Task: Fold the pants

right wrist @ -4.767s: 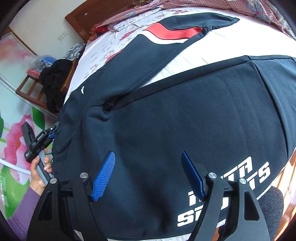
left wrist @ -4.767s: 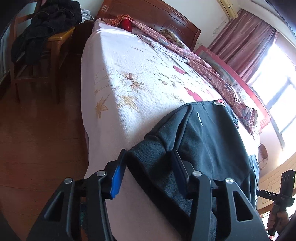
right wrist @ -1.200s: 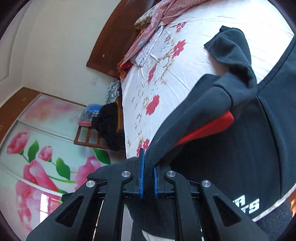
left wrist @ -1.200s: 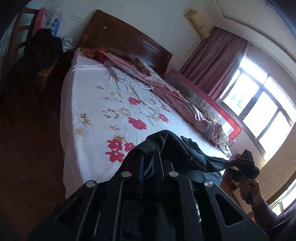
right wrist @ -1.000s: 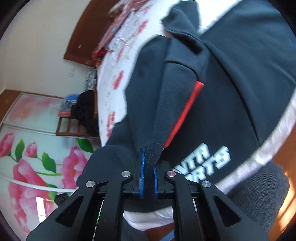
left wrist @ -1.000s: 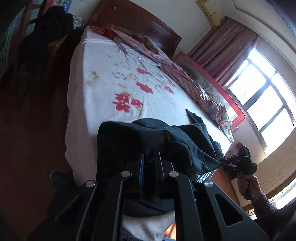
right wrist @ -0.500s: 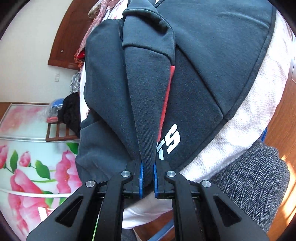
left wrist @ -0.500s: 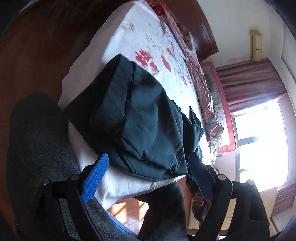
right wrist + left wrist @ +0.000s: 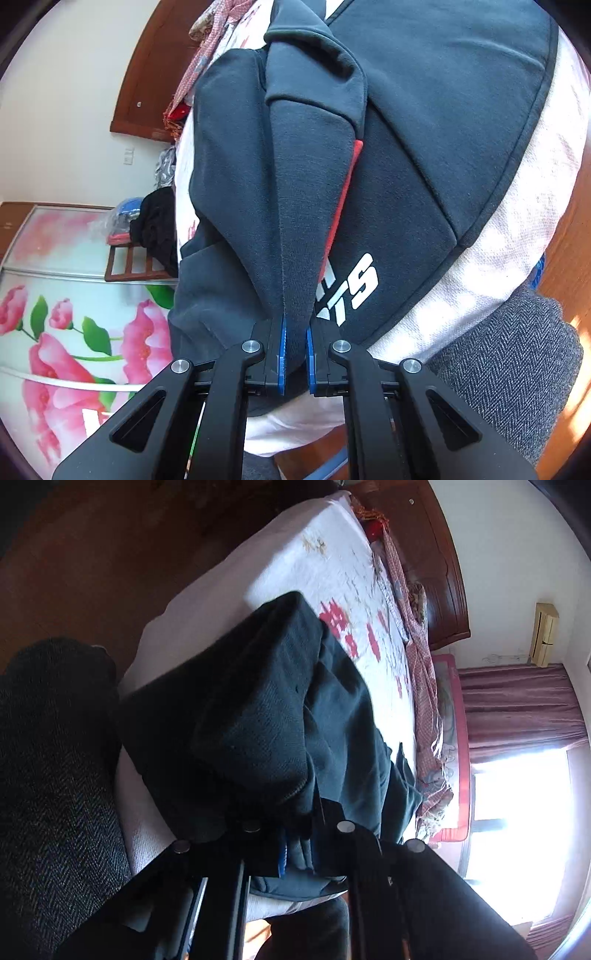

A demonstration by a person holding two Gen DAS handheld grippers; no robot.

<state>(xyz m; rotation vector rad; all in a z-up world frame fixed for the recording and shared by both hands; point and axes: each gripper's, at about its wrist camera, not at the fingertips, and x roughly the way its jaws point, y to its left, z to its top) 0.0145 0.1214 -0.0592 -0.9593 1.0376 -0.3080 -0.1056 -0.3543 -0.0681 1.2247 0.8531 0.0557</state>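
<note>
At the foot of the bed [image 9: 325,554], we see the dark pants [image 9: 424,110] lying folded over themselves on the white floral bedspread [image 9: 354,587]; the left gripper [image 9: 295,845] has its 2 fingers drawn close together on a bunched fold of the dark fabric (only a sliver of blue pad shows through the cloth); the right gripper [image 9: 294,354] pinches a narrow doubled edge of the pants between its blue pads [image 9: 282,354], the jaws nearly closed with just the cloth between them; a red stripe [image 9: 343,195] and white lettering [image 9: 354,280] show beside that pinched edge; beyond the bed we make out the wooden headboard [image 9: 436,554], a patterned pink quilt [image 9: 424,686], maroon curtains [image 9: 517,705] and a bright window [image 9: 517,830]; a wardrobe door painted with pink flowers [image 9: 66,332] fills the right view's left side
</note>
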